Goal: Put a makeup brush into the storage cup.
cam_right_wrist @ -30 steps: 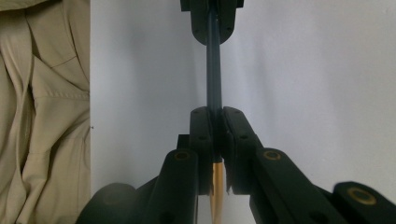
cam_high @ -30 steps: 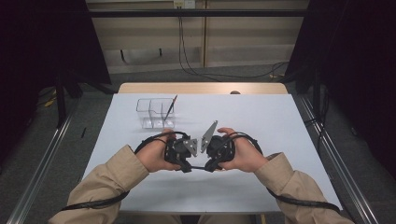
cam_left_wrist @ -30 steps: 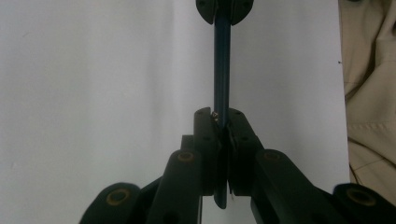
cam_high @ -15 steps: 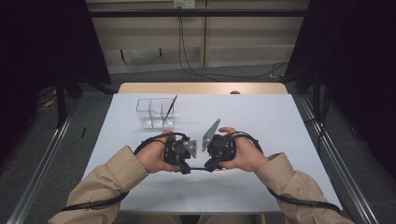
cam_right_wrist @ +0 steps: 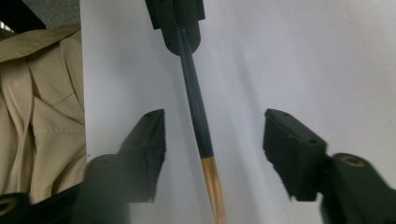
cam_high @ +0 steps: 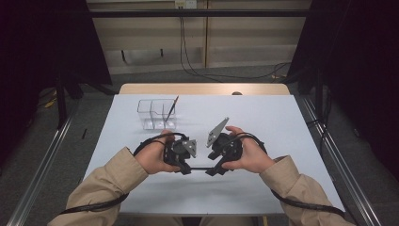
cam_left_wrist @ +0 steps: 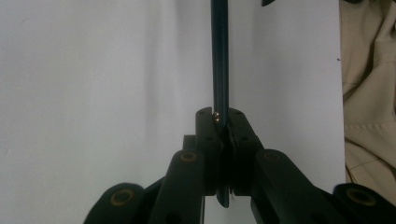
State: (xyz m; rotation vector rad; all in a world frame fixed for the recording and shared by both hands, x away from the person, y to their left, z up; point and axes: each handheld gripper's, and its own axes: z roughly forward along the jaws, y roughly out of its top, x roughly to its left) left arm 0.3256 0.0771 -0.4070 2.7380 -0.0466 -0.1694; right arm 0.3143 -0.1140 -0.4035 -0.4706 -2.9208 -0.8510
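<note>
My right claw has just been spreading — its pads are now standing clear of the dark pen between them. My left claw is still pinching the pen, level above the white table.

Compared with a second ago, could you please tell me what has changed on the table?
The right claw has just been opening, letting go of the dark pen, which lies between its jaws untouched. The left claw stays shut on the pen. Both hands and the clear box kept their places.
</note>
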